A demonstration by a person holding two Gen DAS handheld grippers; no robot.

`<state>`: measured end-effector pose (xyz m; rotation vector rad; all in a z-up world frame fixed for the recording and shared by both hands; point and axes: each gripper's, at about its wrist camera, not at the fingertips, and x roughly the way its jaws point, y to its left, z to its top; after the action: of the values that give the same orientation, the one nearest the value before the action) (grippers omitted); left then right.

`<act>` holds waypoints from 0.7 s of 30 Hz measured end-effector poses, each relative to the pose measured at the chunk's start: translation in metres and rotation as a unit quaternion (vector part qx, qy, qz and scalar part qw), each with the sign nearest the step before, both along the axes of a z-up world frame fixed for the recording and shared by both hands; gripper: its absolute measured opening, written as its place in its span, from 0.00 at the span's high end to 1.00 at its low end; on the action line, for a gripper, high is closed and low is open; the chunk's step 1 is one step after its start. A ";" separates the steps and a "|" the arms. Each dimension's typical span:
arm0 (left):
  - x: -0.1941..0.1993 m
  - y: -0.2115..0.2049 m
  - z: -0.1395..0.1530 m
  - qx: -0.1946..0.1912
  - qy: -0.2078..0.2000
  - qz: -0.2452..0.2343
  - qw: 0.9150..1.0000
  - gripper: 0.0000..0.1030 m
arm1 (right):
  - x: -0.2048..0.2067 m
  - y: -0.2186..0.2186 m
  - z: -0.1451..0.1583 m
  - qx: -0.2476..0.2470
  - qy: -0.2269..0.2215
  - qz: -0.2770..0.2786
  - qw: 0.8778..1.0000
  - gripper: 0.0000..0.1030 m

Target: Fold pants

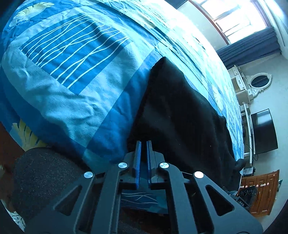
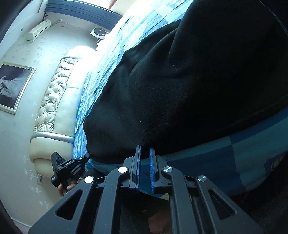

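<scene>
The black pants lie flat on the blue patterned bedspread along the bed's near edge. My left gripper is at the pants' near edge, its blue pads a narrow gap apart with dark cloth at their tips; whether cloth is pinched is unclear. In the right wrist view the pants fill the frame. My right gripper sits at their lower edge, pads a small gap apart, cloth just at the tips. The left gripper also shows there at the pants' far corner.
A tufted cream headboard stands at the bed's end, with a framed picture on the wall. A television, a wooden cabinet and a window lie beyond the bed. A dark sleeve is at lower left.
</scene>
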<state>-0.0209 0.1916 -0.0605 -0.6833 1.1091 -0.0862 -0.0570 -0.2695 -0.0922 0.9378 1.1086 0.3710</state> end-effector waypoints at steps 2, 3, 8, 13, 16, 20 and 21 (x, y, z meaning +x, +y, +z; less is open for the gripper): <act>0.000 -0.007 0.006 -0.003 -0.010 -0.014 1.000 0.93 | 0.002 0.002 0.001 0.013 -0.009 -0.003 1.000 0.87; 0.001 -0.011 0.008 -0.002 -0.013 -0.021 1.000 0.87 | 0.005 0.003 0.001 0.016 -0.009 -0.002 1.000 0.85; 0.006 -0.018 0.003 -0.032 -0.012 -0.020 0.999 0.61 | 0.010 0.013 -0.002 0.024 -0.001 -0.002 1.000 0.74; 0.016 -0.019 0.000 -0.053 -0.018 -0.007 0.998 0.50 | 0.014 0.017 -0.005 0.026 -0.002 -0.003 1.000 0.71; 0.025 -0.019 -0.003 -0.060 -0.021 0.003 0.998 0.50 | 0.017 0.015 -0.006 0.028 -0.004 -0.011 1.000 0.70; 0.031 -0.016 -0.008 -0.071 -0.010 0.018 0.997 0.55 | 0.019 0.013 -0.013 0.040 -0.001 -0.027 0.999 0.69; 0.030 -0.016 -0.007 -0.061 -0.006 0.019 0.998 0.69 | 0.020 0.012 -0.016 0.047 0.003 -0.033 0.998 0.69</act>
<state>0.0095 0.1758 -0.0677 -0.8108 1.0848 -0.1266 -0.0372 -0.2573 -0.1082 1.0573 1.0702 0.3683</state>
